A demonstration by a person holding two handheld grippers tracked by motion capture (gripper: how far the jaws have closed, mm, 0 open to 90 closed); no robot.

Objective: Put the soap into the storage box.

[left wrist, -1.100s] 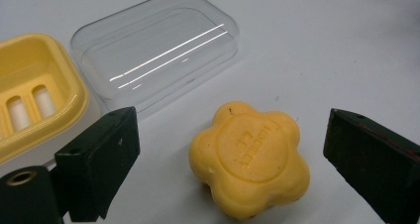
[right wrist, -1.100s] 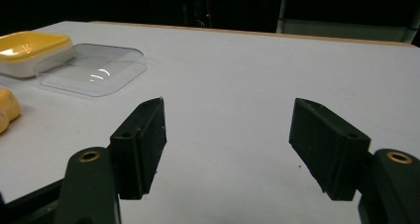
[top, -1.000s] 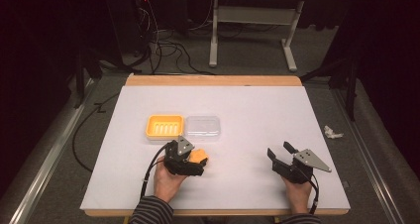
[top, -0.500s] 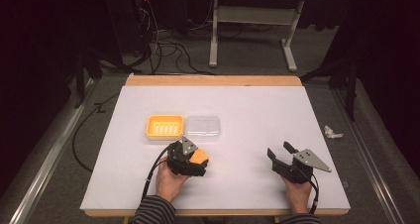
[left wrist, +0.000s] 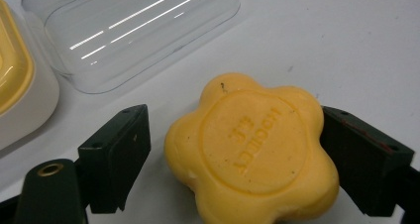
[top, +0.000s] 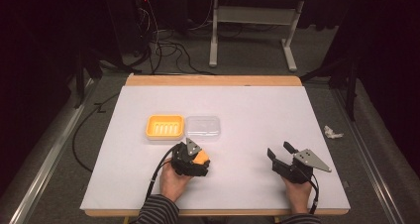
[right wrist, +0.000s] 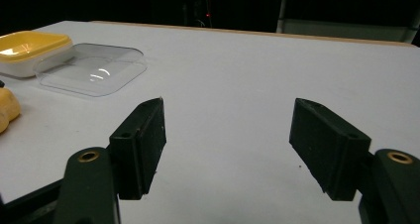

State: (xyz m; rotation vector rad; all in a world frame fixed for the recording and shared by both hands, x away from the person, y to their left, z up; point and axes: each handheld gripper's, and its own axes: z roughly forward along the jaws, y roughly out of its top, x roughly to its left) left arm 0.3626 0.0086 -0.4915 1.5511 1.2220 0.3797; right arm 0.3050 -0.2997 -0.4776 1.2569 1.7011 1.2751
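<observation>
The flat white counter carries a yellow ribbed tray touching a clear glossy plastic lid. Just near them, a waxy flower-shaped yellow soap lies between the spread jaws of the left gripper, the right jaw touching it. The right gripper has its jaws spread over bare counter.

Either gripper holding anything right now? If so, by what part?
Nothing firmly held. The left gripper brackets the yellow flower-shaped soap: one jaw touches its side, the other stands off with a gap. The soap lies on the table. The right gripper is open, empty.
</observation>
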